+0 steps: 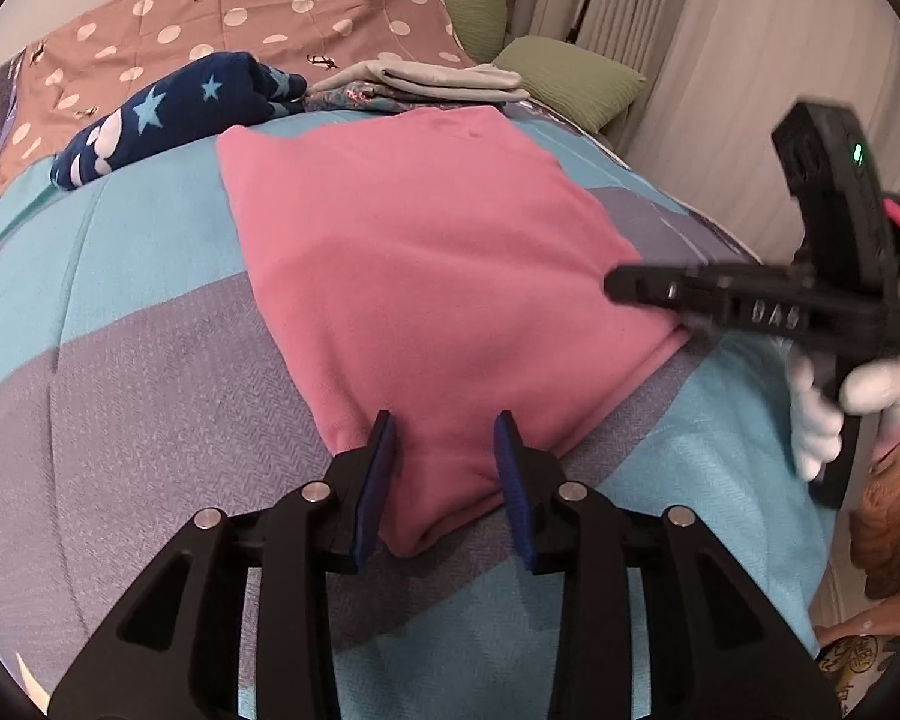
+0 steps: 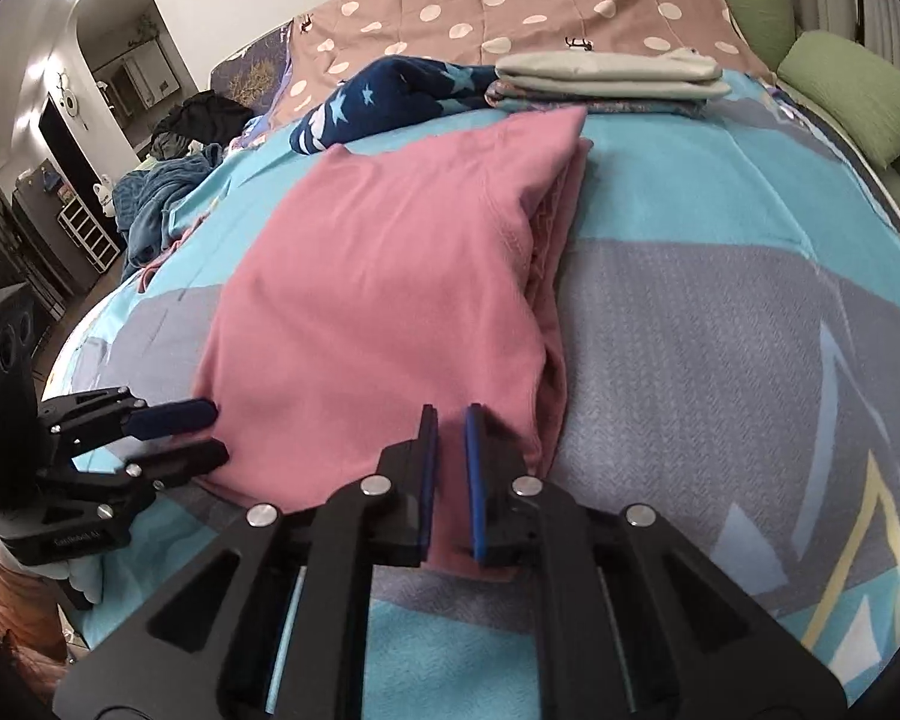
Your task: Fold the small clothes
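With both grippers at the near edge of the pink garment [image 1: 426, 276] lying folded on the bed [image 1: 120, 360], left gripper [image 1: 444, 468] spread around one corner, right gripper [image 2: 450, 456] slightly parted around the other, uneven pinching risks dragging stacked layers askew.

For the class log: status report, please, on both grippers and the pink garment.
Left gripper open, straddling pink garment's near corner. Right gripper open at its other near corner. Garment folded flat on bed. Nothing in the way.

I note my left black two-finger gripper [image 1: 444, 450] with jaws parted; my right black two-finger gripper [image 2: 450, 456] likewise, gap narrower.
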